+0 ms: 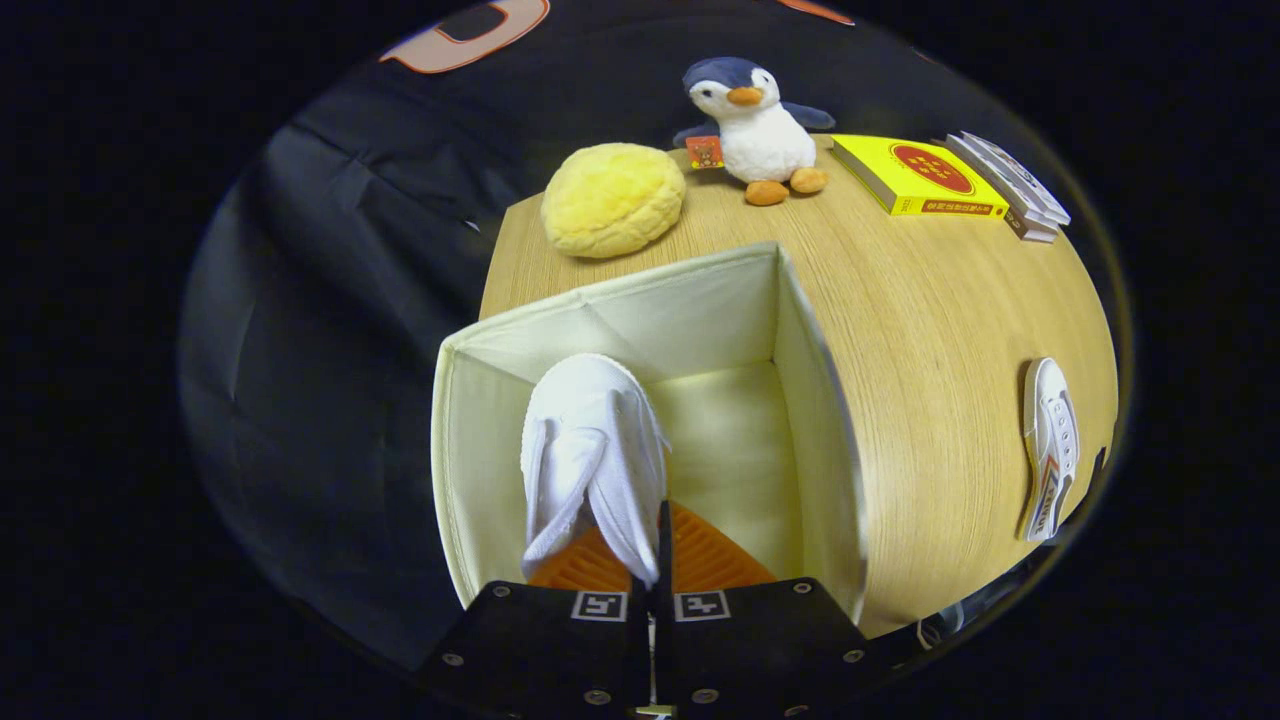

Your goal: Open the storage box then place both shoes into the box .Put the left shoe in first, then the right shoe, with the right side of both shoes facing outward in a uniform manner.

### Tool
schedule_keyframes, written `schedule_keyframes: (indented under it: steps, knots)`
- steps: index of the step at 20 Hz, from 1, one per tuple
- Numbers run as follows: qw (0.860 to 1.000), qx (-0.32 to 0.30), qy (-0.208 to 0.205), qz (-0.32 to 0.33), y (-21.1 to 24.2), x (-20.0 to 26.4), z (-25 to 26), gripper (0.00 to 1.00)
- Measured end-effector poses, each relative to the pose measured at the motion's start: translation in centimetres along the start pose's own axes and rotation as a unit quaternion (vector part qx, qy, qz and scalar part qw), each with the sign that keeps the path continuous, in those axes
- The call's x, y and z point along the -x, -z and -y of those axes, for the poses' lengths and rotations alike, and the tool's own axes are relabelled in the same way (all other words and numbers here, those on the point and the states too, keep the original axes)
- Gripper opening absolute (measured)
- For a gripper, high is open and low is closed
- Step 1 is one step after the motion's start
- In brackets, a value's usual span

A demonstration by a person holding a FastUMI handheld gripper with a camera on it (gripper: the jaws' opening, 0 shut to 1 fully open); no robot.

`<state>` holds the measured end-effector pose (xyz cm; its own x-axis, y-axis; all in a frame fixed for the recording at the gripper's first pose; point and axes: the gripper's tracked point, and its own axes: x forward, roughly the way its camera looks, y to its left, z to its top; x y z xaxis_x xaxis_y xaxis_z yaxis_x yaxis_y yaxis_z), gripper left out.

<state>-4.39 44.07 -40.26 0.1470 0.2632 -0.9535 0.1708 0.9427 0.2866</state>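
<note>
Shoe [592, 450], light and floppy canvas, hangs inside the open box [815, 400], the gripper [650, 575] clamped on its upper edge; the other shoe [1050, 445] lies far right on the tabletop [930, 330].

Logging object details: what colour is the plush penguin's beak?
Orange, on the plush penguin standing on the table beyond the storage box; the gripper view shows it.

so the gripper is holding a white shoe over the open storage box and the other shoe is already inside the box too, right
Not quite. The other shoe is not in the box; the gripper view shows it lying on the wooden table, off to the side of the storage box. The rest holds: the gripper is shut on a white shoe hanging over the open box.
</note>
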Motion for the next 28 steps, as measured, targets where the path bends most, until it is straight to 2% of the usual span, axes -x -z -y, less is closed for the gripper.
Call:
schedule_keyframes:
  steps: [7, 12, 14, 16, 17, 21, 24, 28]
  knots:
    - [0.998, -0.038, 0.04, -0.024, 2.1, -3.4, 0.5, 0.03]
    - [0.997, -0.062, 0.033, -0.042, 3.0, -4.9, 0.3, 0.03]
    - [0.996, -0.063, 0.015, -0.064, 4.0, -5.1, -0.6, 0.04]
    - [0.995, -0.053, -0.008, -0.082, 4.5, -4.8, -1.2, 0.16]
    - [0.994, -0.056, -0.021, -0.088, 4.6, -4.4, -1.6, 0.26]
    - [0.99, -0.052, -0.076, -0.106, 5.1, -1.2, -2.2, 0.46]
    - [0.982, -0.066, -0.141, -0.105, 4.8, 3.3, -2.8, 0.53]
    - [0.982, -0.059, -0.17, -0.061, 3.1, 7.9, 0.1, 0.61]
